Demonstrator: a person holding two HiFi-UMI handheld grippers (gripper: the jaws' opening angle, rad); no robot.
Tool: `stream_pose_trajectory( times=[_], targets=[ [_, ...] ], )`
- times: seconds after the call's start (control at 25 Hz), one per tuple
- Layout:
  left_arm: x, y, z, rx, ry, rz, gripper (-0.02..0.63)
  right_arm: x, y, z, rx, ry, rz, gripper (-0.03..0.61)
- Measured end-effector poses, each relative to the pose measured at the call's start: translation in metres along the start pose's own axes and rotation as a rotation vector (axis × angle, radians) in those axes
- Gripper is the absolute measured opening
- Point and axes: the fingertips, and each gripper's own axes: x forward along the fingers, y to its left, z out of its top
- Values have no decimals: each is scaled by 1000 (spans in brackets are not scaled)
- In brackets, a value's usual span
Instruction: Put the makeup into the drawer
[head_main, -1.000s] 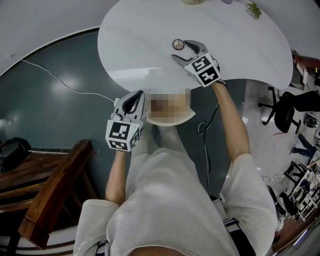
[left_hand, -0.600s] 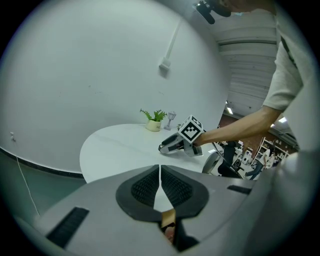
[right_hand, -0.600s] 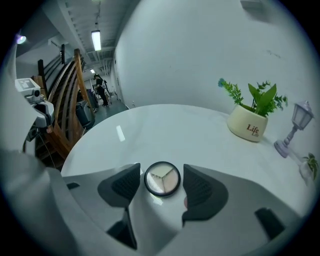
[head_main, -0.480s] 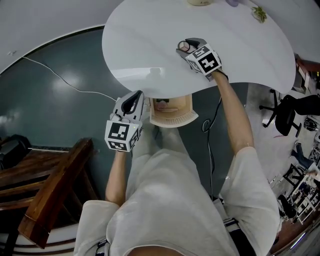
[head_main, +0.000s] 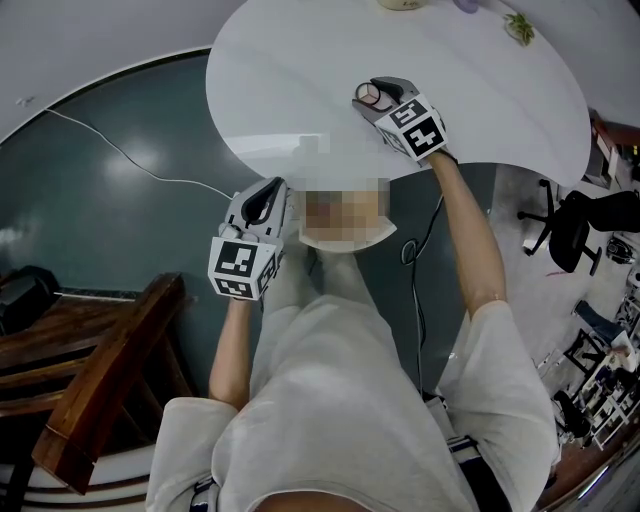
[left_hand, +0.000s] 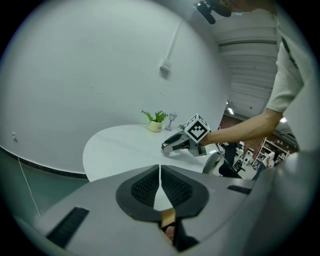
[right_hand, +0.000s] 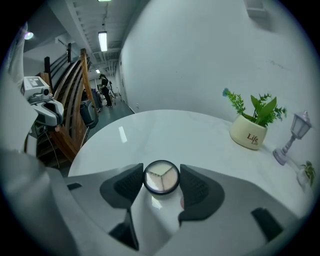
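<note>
Makeup (right_hand: 161, 177), a round black-rimmed compact with a clear lid over three pale wedges, sits between the jaws of the right gripper (head_main: 372, 92). Those jaws have just been closing and now stand fairly wide, a ribbed pad pressed to each side of the compact. The right gripper view shows the compact low over the white counter (head_main: 500, 110), with a faint reflection beneath it. Whether it rests on the surface or is just clear of it cannot be told. In the head view the gripper reaches out over the counter, in from its near edge, with the arm stretched forward and the marker cube facing up. The drawer (head_main: 345, 243) is a tan tray with a rounded front that juts out open from under the near edge, toward the person. Most of it lies under a mosaic patch. The compact is well apart from it, farther out and to the right. The left gripper (head_main: 271, 189) hangs just beside the drawer's left side, below the counter edge. Its jaws are closed pad to pad with nothing between them, as the left gripper view shows. Whether it touches the drawer is unclear. At the far side of the counter stand a potted plant (right_hand: 250, 131) and a small lamp figure (right_hand: 290, 137) near each other.
</note>
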Motion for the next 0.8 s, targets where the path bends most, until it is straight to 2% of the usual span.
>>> stream_pose_trajectory(
  times=[0.32,0.8],
  targets=[
    [-6,-12,-6,9,0,-16,18,-45,63,5,-36,-104,30,227],
    [-8,-32,-10,26,-7,-32,18,-93,157,-6,-94,-154,130,227]
  ],
)
